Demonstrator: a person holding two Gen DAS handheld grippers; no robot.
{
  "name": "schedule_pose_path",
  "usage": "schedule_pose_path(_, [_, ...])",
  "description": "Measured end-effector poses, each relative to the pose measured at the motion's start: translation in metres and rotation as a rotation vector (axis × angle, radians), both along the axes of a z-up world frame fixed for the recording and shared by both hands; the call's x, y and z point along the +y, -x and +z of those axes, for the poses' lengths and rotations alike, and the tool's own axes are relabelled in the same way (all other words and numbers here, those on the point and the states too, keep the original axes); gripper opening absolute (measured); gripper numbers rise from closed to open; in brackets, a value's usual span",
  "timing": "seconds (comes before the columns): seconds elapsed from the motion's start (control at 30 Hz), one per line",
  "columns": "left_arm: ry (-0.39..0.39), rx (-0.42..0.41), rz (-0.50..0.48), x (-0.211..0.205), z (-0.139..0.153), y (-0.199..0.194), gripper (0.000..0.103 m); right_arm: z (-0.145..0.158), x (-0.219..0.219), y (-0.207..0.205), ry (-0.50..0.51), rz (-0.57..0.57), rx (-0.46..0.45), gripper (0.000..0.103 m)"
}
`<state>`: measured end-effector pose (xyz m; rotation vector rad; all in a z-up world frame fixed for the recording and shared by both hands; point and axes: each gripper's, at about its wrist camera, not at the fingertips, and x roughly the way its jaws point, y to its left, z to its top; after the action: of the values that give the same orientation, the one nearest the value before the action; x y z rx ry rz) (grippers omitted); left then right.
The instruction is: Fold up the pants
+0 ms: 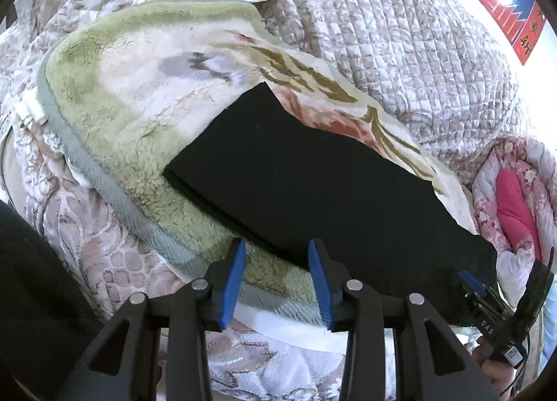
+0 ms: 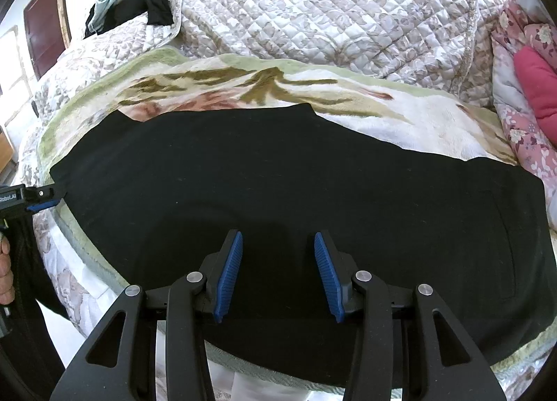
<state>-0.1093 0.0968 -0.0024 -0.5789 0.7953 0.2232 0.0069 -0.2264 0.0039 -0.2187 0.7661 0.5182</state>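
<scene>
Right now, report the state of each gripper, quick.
Left gripper: open, holding nothing, at the near edge of the flat black fabric pants.
Right gripper: open, holding nothing, above the pants.

Open room is seen above the flat black pants [image 2: 278, 192] on the fleece blanket [image 2: 400, 112]. The far side is closed off by a heaped quilt [image 2: 330, 7], the right by a pink bedding roll [image 2: 532, 87].

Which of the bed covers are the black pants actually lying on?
The fleece blanket with the green border and flower print. The black pants rest flat on it; the quilted beige bedspread lies beyond, and the pink floral quilt sits off to the right.
</scene>
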Motion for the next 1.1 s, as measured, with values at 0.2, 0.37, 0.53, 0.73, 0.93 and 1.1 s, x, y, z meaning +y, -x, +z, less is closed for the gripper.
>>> schedule_pose_path(0.2, [0.047, -0.035, 0.05, 0.012, -0.005, -0.015, 0.043, 0.001, 0.0, 0.0, -0.007, 0.003, 0.0, 0.044])
schedule_pose_path(0.37, [0.027, -0.044, 0.067, 0.01, -0.005, -0.019, 0.043, 0.002, -0.002, -0.001, -0.022, -0.003, 0.005, 0.044])
schedule_pose_path(0.53, [0.028, -0.047, 0.103, 0.018, -0.004, -0.029, 0.04, 0.004, -0.001, 0.0, -0.03, -0.002, 0.002, 0.044])
schedule_pose_path(0.73, [-0.013, 0.003, 0.121, 0.024, -0.001, -0.042, 0.01, 0.007, -0.003, 0.0, -0.046, -0.015, -0.006, 0.044])
schedule_pose_path(0.93, [-0.048, -0.049, 0.029, 0.011, 0.025, -0.049, 0.008, 0.011, -0.015, -0.004, -0.105, -0.058, 0.007, 0.044])
schedule_pose_path(1.1, [-0.1, -0.115, -0.153, -0.025, 0.059, -0.078, 0.008, 0.015, -0.034, -0.014, -0.198, -0.128, 0.045, 0.044])
